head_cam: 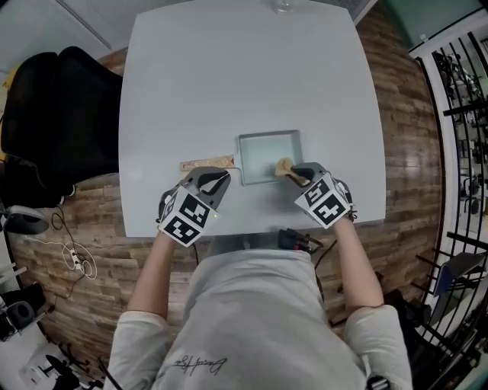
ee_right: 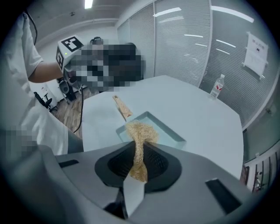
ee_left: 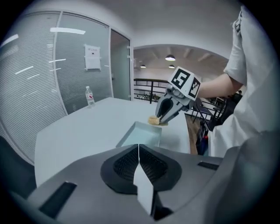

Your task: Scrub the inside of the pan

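Editor: White shirt (head_cam: 259,320) is filling the bottom of the shot. What are the hands doing?

Photographer: Person is holding two grippers over the tabletop's (head_cam: 229,76) near edge. The left gripper (head_cam: 219,177) is hanging with its fingers clenched on nothing, just beside a tan strip (head_cam: 207,163).

Editor: And the other?

Photographer: The right gripper's (head_cam: 294,174) fingers are grasping a fibrous tan scrubber (head_cam: 284,167), which is sitting at the near right corner of the pan (head_cam: 263,151). Whether it is touching the pan, I cannot tell.

Editor: Where is the pan lying?

Photographer: It is lying flat close to the near edge, about midway along it, with the strip toward the left edge. A bottle (head_cam: 282,6) is standing at the far edge.
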The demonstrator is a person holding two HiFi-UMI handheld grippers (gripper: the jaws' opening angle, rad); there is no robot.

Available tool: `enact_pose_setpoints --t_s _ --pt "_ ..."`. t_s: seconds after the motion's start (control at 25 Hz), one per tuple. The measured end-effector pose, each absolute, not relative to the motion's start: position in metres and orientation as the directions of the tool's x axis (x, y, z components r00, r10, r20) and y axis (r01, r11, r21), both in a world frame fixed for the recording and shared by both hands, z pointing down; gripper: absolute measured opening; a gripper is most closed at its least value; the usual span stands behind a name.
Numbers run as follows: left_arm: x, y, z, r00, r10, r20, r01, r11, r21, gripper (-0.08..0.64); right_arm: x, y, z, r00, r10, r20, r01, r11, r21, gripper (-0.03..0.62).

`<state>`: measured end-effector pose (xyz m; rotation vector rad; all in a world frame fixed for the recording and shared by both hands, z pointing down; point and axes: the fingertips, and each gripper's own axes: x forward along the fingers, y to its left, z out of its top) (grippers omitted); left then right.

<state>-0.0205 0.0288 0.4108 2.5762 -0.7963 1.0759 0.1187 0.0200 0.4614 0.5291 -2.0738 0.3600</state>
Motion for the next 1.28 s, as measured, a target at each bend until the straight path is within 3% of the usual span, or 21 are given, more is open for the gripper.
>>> enact_pose_setpoints --t_s 0.24,0.64,1.28 --pt "-0.016 0.036 0.375 0.640 -0.522 0.564 -0.690 -0.714 0.121 0.011 0.108 0.031 0.427 -0.534 -0.299 0.791 -0.551 0.833 -0.057 0.067" --pt "-0.030 0.035 0.343 0.548 -0.717 0.432 -0.819 -0.565 0.102 0.011 0.103 0.034 0.388 -0.613 -0.428 0.665 -0.633 0.770 -0.088 0.067" --pt "-0.032 0.020 0.331 0.499 -0.775 0.388 -0.863 -0.484 0.144 0.011 0.087 0.029 0.372 -0.674 -0.449 0.586 -0.636 0.757 -0.151 0.067"
